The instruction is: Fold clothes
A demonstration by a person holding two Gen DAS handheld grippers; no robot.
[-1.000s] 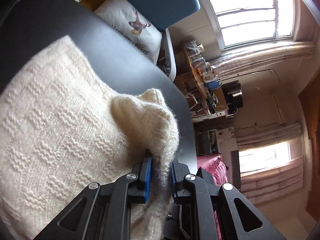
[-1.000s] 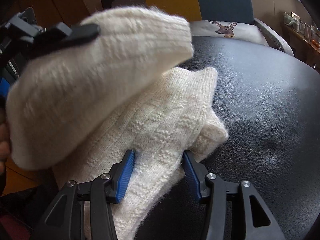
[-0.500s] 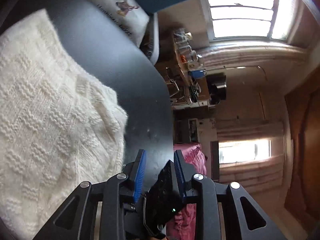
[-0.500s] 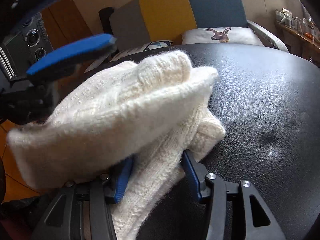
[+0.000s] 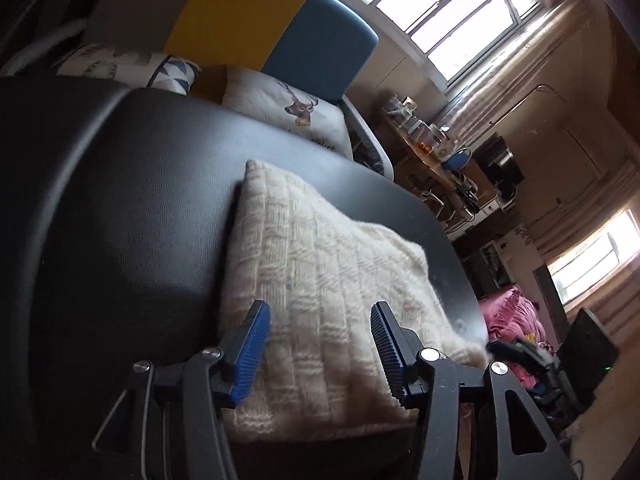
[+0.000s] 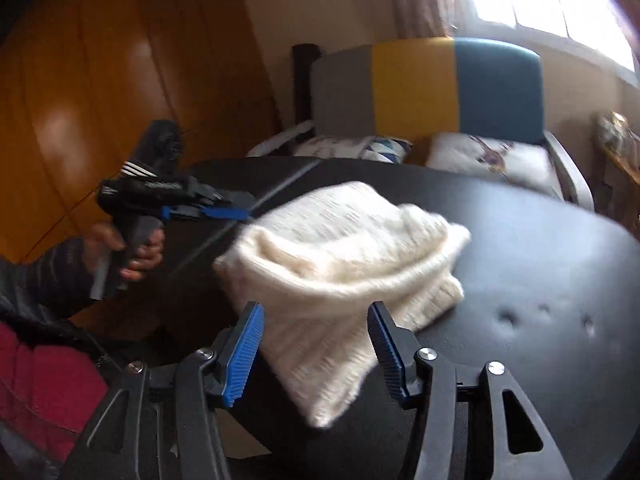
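A cream knitted sweater (image 5: 320, 264) lies folded into a thick bundle on the black padded table (image 5: 120, 200). My left gripper (image 5: 320, 346) is open, its blue pads (image 5: 252, 344) spread on either side of the bundle's near edge without clamping it. In the right wrist view, the same sweater (image 6: 344, 248) shows its rolled fold facing me. My right gripper (image 6: 316, 352) is open too, and the near corner of the knit lies between its fingers, unpinched. The left gripper (image 6: 240, 212) sits at the bundle's left, held by a hand (image 6: 136, 252).
An armchair with a grey, yellow and blue back (image 6: 420, 84) stands behind the table, with a deer cushion (image 5: 288, 108) on it. A wooden wardrobe (image 6: 80, 100) is at the left. A cluttered shelf (image 5: 432, 144) and pink bedding (image 5: 512, 316) lie beyond the table's right edge.
The left gripper let go of the sweater flap it carried over, opened and drew back. The flap now rests on the bundle. The right gripper pulled back a little and stays open.
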